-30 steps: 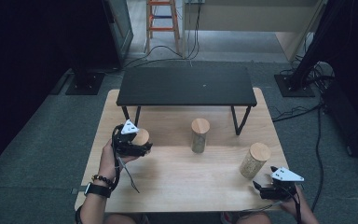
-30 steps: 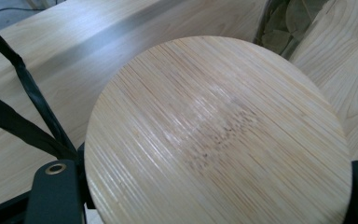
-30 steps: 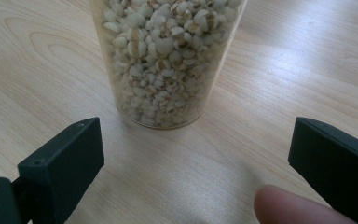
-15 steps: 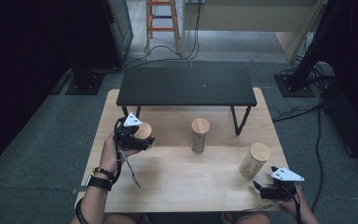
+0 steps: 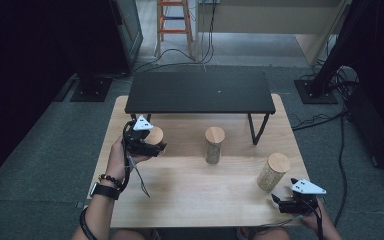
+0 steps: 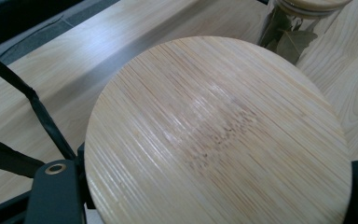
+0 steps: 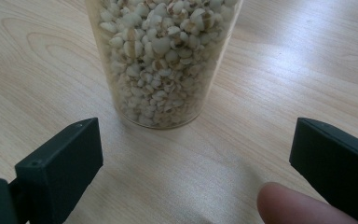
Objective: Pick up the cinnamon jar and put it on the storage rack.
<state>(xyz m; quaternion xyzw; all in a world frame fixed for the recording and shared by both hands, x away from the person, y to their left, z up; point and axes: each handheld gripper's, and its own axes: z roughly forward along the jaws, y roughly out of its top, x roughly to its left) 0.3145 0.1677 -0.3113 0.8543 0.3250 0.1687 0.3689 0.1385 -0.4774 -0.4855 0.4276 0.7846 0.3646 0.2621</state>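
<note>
Left gripper is up off the table at its far-left side, just in front of the black shelf, and its jaws are clamped on a jar. In the left gripper view the jar's round bamboo lid sits right between the two black jaws, one at each side of the rim, wood grain running across it. Beyond the lid there's a second jar with dried leaves inside; in the high view that leaf jar stands upright mid-table, well apart from the held one.

Over on the right, the right gripper rests low at the near-right edge of the table, jaws spread wide with nothing between them. Just ahead of it stands a third jar, upright. The right gripper view shows that jar packed with pale grains, its base on the wood beyond the open jaws, not touching them. A fingertip pokes in by one jaw.
</note>
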